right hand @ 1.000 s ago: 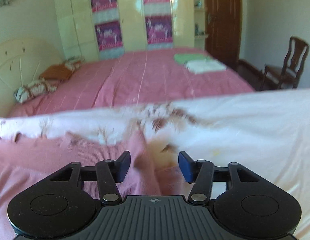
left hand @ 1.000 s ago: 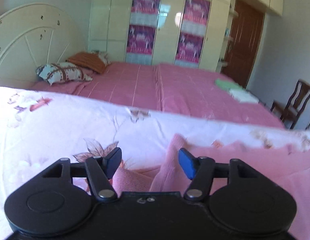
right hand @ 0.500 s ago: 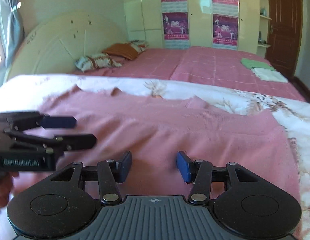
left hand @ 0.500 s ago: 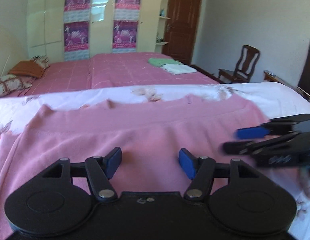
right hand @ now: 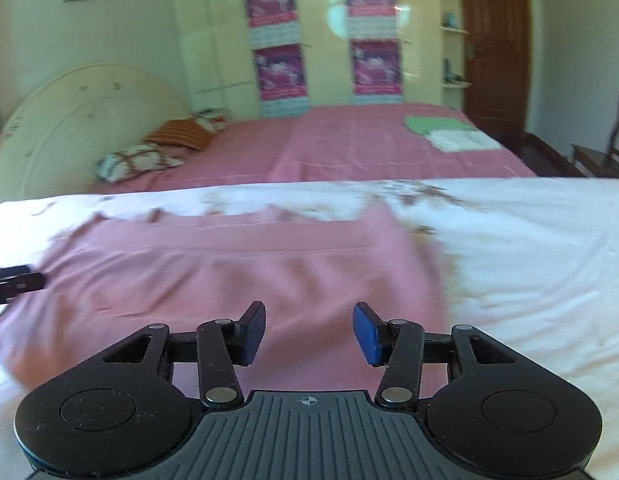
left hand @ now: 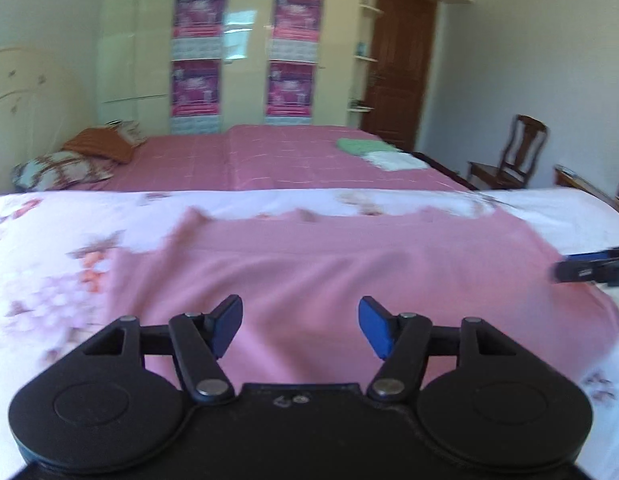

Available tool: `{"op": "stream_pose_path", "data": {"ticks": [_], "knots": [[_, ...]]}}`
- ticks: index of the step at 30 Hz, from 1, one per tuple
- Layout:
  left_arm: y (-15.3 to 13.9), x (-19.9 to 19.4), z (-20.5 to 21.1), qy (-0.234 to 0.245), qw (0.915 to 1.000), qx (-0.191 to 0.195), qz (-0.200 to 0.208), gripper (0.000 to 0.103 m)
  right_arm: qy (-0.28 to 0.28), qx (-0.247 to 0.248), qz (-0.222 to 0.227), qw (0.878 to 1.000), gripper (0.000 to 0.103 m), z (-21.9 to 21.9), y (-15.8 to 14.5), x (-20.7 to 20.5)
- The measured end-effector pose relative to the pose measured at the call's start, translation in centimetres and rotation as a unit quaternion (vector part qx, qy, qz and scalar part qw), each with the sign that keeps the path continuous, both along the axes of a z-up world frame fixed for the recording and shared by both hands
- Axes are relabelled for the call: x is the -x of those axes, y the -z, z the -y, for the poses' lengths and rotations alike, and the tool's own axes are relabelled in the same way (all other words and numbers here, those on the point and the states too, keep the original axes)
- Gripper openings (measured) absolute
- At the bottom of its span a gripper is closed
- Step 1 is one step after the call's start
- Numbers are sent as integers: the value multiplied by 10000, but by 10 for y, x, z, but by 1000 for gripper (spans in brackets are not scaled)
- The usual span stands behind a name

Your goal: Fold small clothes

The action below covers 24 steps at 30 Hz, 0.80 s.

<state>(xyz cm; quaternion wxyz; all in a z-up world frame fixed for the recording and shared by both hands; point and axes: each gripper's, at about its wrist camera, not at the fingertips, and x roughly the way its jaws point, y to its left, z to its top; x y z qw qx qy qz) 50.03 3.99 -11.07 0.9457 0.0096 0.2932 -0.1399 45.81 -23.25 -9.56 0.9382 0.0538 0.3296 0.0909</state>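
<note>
bedding with a floral print (left hand: 49, 248) is seen across the near part of both views, and a pink bed (left hand: 269, 160) is seen far behind it. a pink garment (left hand: 329, 272) is spread flat on the floral bedding, in front of both tools. the left gripper (left hand: 300, 326) is held above its near part, jaws wide apart, nothing between them. the right gripper (right hand: 308, 330) is held likewise over the garment's right part, jaws wide apart and nothing gripped.
</note>
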Motion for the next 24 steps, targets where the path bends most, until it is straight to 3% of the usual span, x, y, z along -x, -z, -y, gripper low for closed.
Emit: {"op": "stream_pose_path", "data": {"ticks": [4,6,8,9,11,14,16,18,20,24], "knots": [[20,0,58,209,9991,-272,-267,65,-461,253,-42,9986,49,-65,16,8],[34,-5,71,65,9968,-571,-556,66,-383,518,-387,9972,49,-81,32,0],[24,0,66,15,9975,-430,-561,63,-347,730,-389,9960,49,-86,40,0],[15,5,59,-15,9992,-221,-337,65,-366,769,-440,9954,49,-86,36,-1],[9,8,53,-86,9999,-58,-90,65,-281,559,-199,9978,49,-81,23,2],[29,-7,60,-76,9966,-329,-751,68,-95,343,-237,9991,49,-76,19,-8],[34,1,60,-6,9968,-519,-608,68,-121,526,-751,9957,51,-80,39,-18],[19,15,55,-68,9974,-527,-485,66,-176,720,-711,9947,51,-82,36,-10],[9,27,52,-206,9983,-415,-344,66,-160,594,-555,9966,51,-80,21,3],[14,31,58,-407,9964,-341,-654,66,-255,160,-418,9987,51,-92,14,25]]}}
